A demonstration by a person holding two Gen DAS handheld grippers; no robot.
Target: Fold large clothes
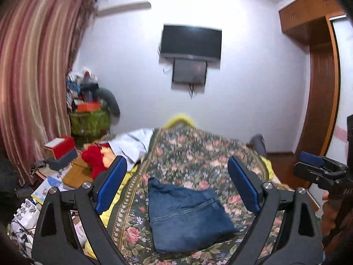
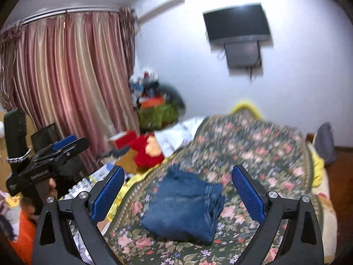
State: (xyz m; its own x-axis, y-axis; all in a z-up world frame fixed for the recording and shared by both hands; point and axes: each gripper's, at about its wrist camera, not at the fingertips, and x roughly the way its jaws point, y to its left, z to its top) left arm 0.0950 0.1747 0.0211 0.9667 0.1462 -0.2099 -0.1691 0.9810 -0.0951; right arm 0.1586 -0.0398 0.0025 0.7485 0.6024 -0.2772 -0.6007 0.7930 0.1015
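In the left wrist view, going L to R: striped pink curtain (image 1: 33,70) fills the upper left of the frame, w/ a cluttered pile and a green basket (image 1: 89,121) next to it at mid-left. Below that, lower left, a red box (image 1: 60,146) and a red plush toy (image 1: 97,159) sit among papers. Left gripper (image 1: 177,185) frames the bottom of the view, blue pads (image 1: 110,185) spread wide, nothing between them. Folded jeans (image 1: 187,214) lie at lower center on the floral bedspread (image 1: 198,150), a compact rectangle, apart from both pads. A black TV (image 1: 191,43) hangs on the white wall at upper center. Wood wardrobe (image 1: 320,70) runs down the right edge; at mid-right the right gripper (image 1: 313,165) shows side-on, held in a hand (image 1: 328,212). In the right wrist view, L to R: the left gripper (image 2: 66,145) appears at mid-left in front of the curtain (image 2: 66,77), too side-on to tell its gap from here. Right gripper (image 2: 178,194) spans the bottom, pads spread wide and holding nothing. Jeans (image 2: 185,207) sit at lower center on the bedspread (image 2: 253,145), between the pads in the frame but not touched. TV (image 2: 237,23) at upper right. Both views are blurred.
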